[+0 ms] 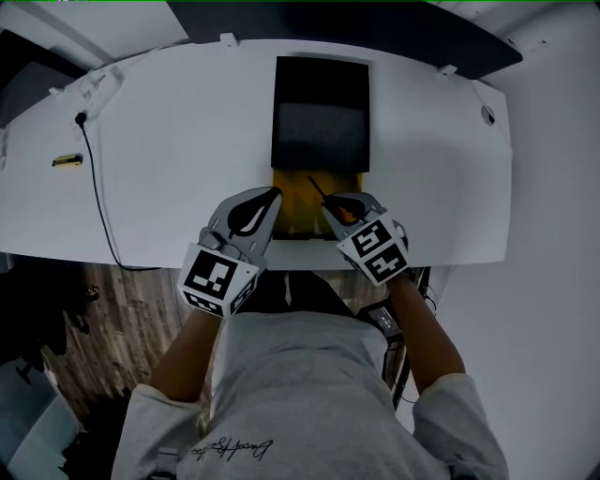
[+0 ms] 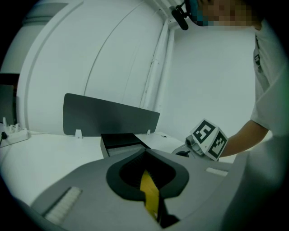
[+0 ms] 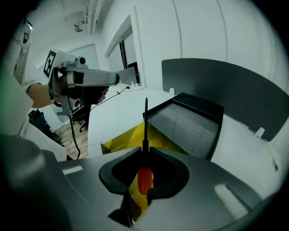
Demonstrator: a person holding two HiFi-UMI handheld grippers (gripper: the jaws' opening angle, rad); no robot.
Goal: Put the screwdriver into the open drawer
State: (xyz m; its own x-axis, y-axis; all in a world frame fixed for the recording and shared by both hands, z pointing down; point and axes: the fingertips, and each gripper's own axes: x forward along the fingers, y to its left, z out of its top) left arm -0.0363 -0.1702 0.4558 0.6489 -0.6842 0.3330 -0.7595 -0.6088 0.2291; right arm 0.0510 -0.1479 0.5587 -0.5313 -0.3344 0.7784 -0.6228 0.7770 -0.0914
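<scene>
On the left part of the white table (image 1: 169, 122) a black cable (image 1: 98, 197) runs from the far edge to the near edge, and a small yellow object (image 1: 67, 160) lies close to the left edge, well apart from everything else. Further right, at the near edge, the left gripper (image 1: 274, 195) hangs over the left side of the open yellow drawer (image 1: 292, 202). Its own view shows the left gripper (image 2: 145, 152) clenched with nothing between the jaw tips, and only the yellow of the drawer showing through the hollow behind them. The drawer stands pulled out toward the near edge from a black cabinet (image 1: 321, 103) at the middle of the table, with a dark panel (image 1: 356, 23) standing along the far edge behind it. Over the right half of the drawer is the screwdriver (image 1: 319, 190), its thin black shaft pointing toward the cabinet. The right gripper (image 1: 330, 208) grasps it, tilted downward. In the right gripper view the screwdriver (image 3: 145, 122) sticks out past the pinched jaw tips of the right gripper (image 3: 145, 149), its red handle sitting in the hollow behind them. Whether the shaft touches the drawer I cannot tell.
</scene>
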